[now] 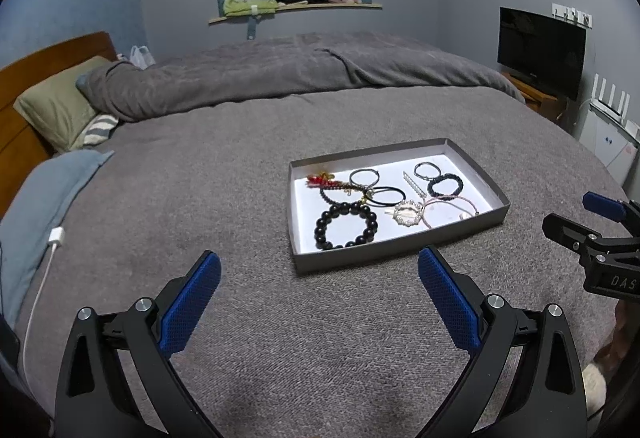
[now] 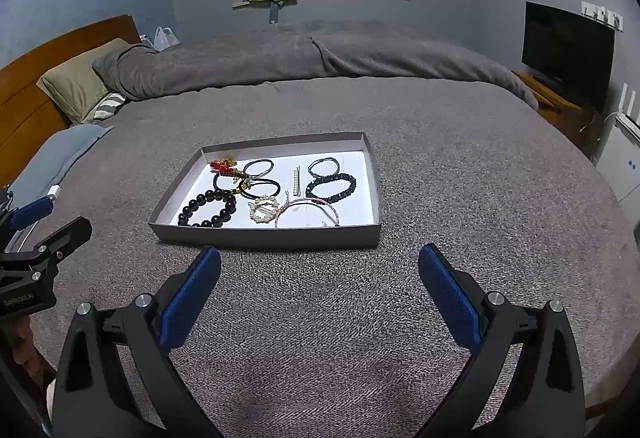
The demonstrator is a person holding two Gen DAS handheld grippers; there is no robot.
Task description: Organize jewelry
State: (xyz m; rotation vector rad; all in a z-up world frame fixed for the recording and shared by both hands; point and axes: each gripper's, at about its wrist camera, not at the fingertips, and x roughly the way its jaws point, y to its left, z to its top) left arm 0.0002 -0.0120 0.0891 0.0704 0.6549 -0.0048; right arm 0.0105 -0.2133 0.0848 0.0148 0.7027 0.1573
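A shallow grey tray (image 1: pixel 394 253) (image 2: pixel 264 237) with a white floor lies on the grey bed cover. Inside it lie a large black bead bracelet (image 1: pixel 346 225) (image 2: pixel 208 208), a pearl ring clip (image 1: pixel 408 213) (image 2: pixel 264 209), a pink thin bangle (image 2: pixel 306 212), a dark bead bracelet (image 1: pixel 445 185) (image 2: pixel 331 187), a black hair tie (image 1: pixel 385 195) (image 2: pixel 260 187), metal rings, a pearl hairpin (image 2: pixel 297 180) and a red tasselled piece (image 1: pixel 320 180) (image 2: pixel 222 166). My left gripper (image 1: pixel 319 270) is open and empty, just short of the tray. My right gripper (image 2: pixel 319 266) is open and empty, near the tray's front wall.
The right gripper shows at the right edge of the left wrist view (image 1: pixel 592 234); the left gripper shows at the left edge of the right wrist view (image 2: pixel 36 246). A white charging cable (image 1: pixel 44 270) lies left. Pillows, headboard, a folded duvet, a TV (image 1: pixel 540 50) and a shelf stand beyond.
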